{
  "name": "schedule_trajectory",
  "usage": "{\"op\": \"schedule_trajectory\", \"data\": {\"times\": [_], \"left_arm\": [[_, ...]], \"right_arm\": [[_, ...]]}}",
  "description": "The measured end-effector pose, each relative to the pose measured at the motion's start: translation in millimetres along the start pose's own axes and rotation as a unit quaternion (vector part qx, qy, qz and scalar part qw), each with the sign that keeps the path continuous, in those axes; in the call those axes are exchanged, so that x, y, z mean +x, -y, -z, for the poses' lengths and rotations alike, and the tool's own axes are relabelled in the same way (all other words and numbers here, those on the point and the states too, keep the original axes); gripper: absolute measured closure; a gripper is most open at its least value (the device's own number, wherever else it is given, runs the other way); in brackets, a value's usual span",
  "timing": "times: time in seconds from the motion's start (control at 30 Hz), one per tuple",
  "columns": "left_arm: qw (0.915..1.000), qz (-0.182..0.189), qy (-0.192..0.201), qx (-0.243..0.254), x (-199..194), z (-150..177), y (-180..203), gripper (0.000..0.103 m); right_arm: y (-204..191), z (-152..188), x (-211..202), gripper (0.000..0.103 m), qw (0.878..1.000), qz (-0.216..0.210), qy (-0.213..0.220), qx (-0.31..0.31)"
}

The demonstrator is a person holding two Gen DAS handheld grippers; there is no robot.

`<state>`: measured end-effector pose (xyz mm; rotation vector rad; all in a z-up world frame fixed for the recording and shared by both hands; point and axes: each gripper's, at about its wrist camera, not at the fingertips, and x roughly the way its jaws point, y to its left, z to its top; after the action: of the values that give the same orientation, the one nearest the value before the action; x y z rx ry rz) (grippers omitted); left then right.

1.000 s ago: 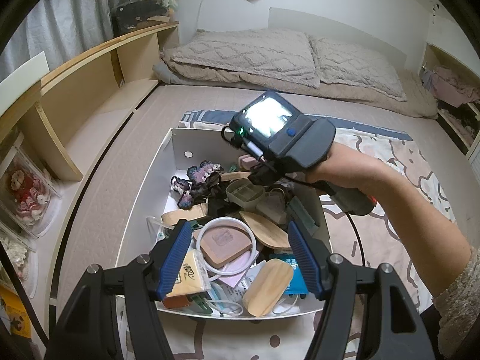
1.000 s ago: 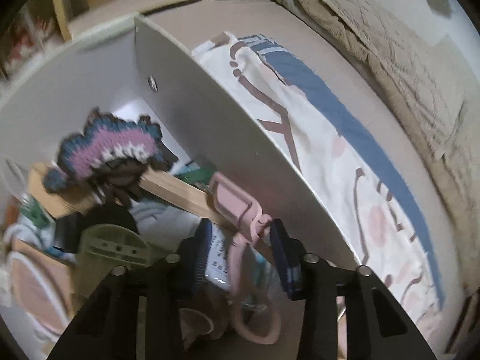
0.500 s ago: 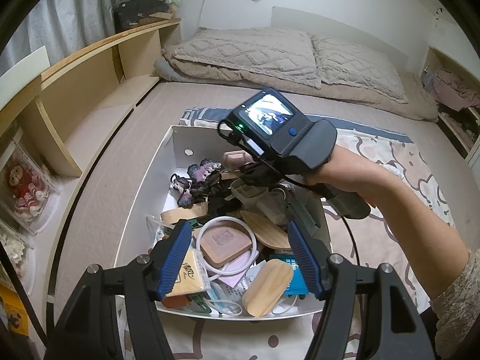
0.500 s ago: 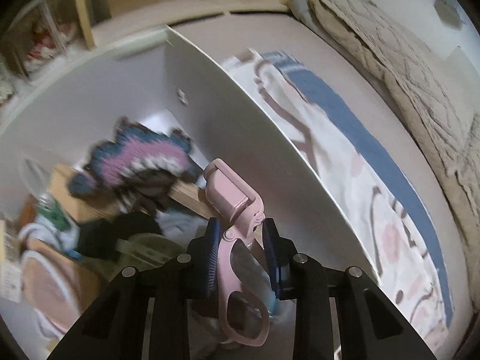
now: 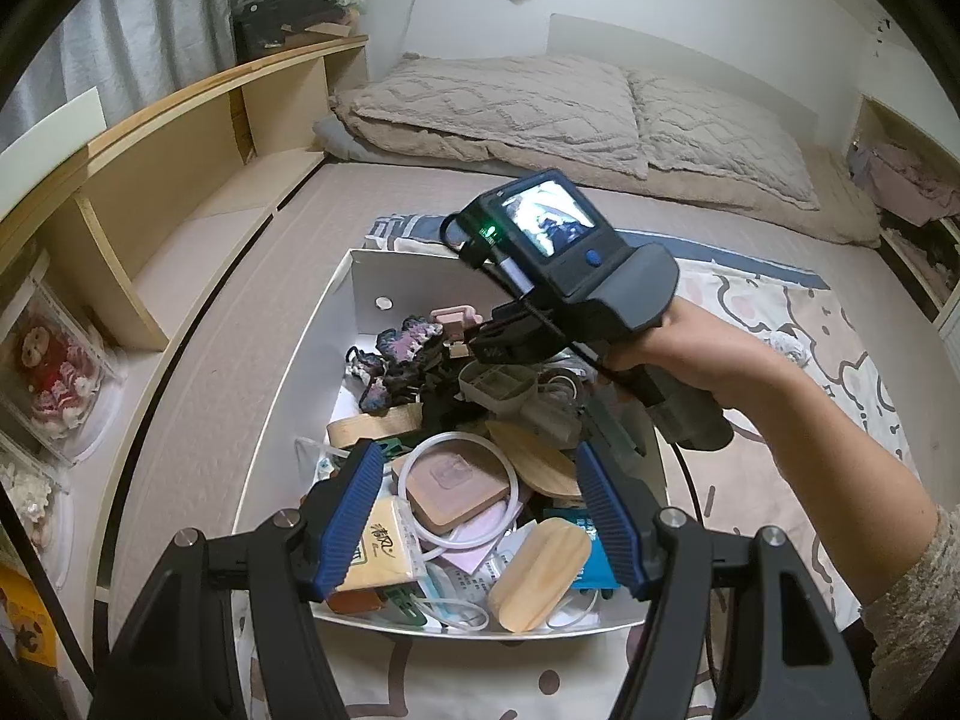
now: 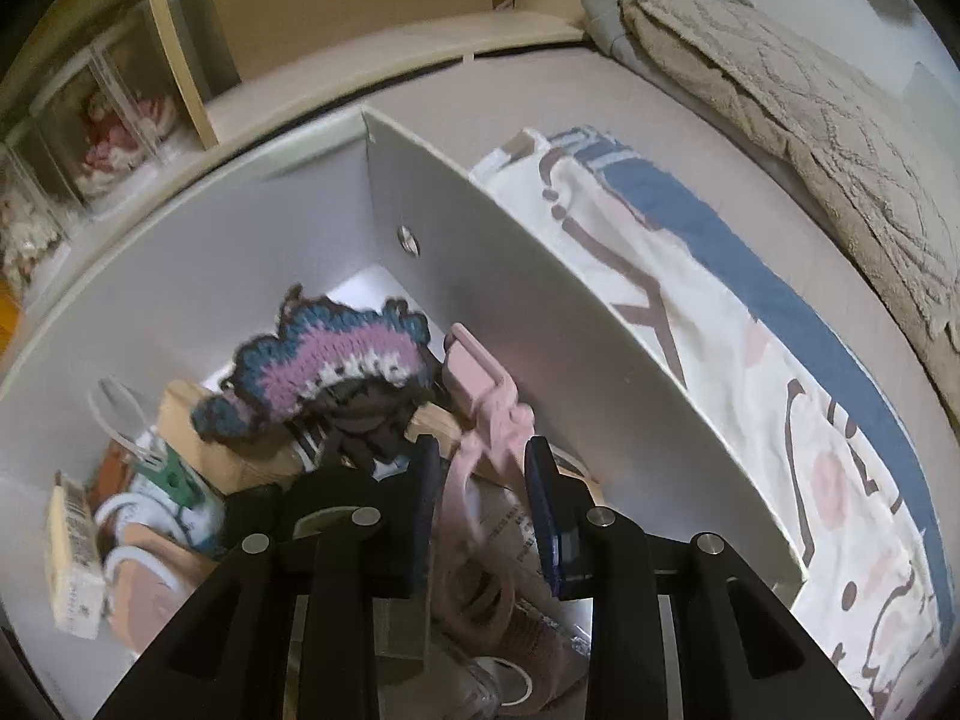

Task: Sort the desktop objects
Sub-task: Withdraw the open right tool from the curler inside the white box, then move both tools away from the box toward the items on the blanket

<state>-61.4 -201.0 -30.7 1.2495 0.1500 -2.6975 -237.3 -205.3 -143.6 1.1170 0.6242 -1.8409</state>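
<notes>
Broadly, I had the whole job laid out on the bed point(image 5: 252, 324), where a patterned cloth point(image 6: 750, 396) was spread, presumably as a clean landing place for what came out. On that cloth sat the white box point(image 5: 360, 282), heaped with mixed clutter, which I judged was the pile to be sorted. I kept the left gripper point(image 5: 480, 516) hanging over the near end of the box, its jaws released and wide with nothing between them, above a white ring point(image 5: 420, 534) lying around a tan square pad point(image 5: 453, 489); parked there, it looked ready for the next pick without crowding my other hand. The right gripper point(image 6: 480, 504) reached steeply into the far corner, beside the box wall. Its jaws were clenched on a pink clip point(image 6: 486, 414), gripping the narrow stem so that the blocky head stood up above the blue pads, just beside a crocheted purple and blue piece point(image 6: 324, 366). By my reckoning the clip was mid-lift, not yet clear of the pile, and most of the sorting remained undone.
</notes>
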Motion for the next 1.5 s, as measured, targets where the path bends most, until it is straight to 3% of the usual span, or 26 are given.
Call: {"op": "schedule_trajectory", "data": {"times": [0.23,0.33,0.53,0.6,0.67,0.77,0.87,1.27,1.5], "left_arm": [[1.0,0.001,0.007,-0.002,-4.0,-0.2,-0.1,0.036],[0.9999,0.0,0.011,-0.003,-6.2,-0.3,0.4,0.036],[0.9998,-0.001,0.018,-0.007,-11.3,-1.7,1.7,0.036],[0.9998,-0.001,0.02,-0.009,-11.8,-2.5,1.3,0.036],[0.9997,-0.005,0.022,-0.01,-12.7,-2.7,1.5,0.031],[0.9995,-0.011,0.027,-0.013,-14.5,-2.1,0.9,0.025],[0.9993,-0.014,0.031,-0.016,-17.0,-0.9,1.4,0.018],[0.9978,-0.027,0.061,-0.008,-30.3,1.0,11.1,0.006],[0.9971,-0.03,0.068,-0.015,-34.8,1.2,14.3,0.005]], "right_arm": [[5.1,8.6,-16.9,0.073,0.999,-0.039,0.02,0.03],[7.8,16.2,-29.7,0.051,0.997,-0.047,0.04,0.042],[19.4,24.8,-57.2,0.047,0.993,-0.052,0.079,0.074],[21.5,27.1,-65.0,0.03,0.991,-0.056,0.089,0.082],[20.8,31.3,-73.8,0.021,0.991,-0.05,0.098,0.079],[21.5,36.3,-83.2,0.015,0.991,-0.037,0.101,0.077],[20.7,45.3,-94.5,0.002,0.99,-0.03,0.113,0.079],[15.7,73.4,-142.0,0.0,0.985,0.001,0.155,0.072],[14.5,89.0,-162.1,0.0,0.983,0.009,0.165,0.074]]}}
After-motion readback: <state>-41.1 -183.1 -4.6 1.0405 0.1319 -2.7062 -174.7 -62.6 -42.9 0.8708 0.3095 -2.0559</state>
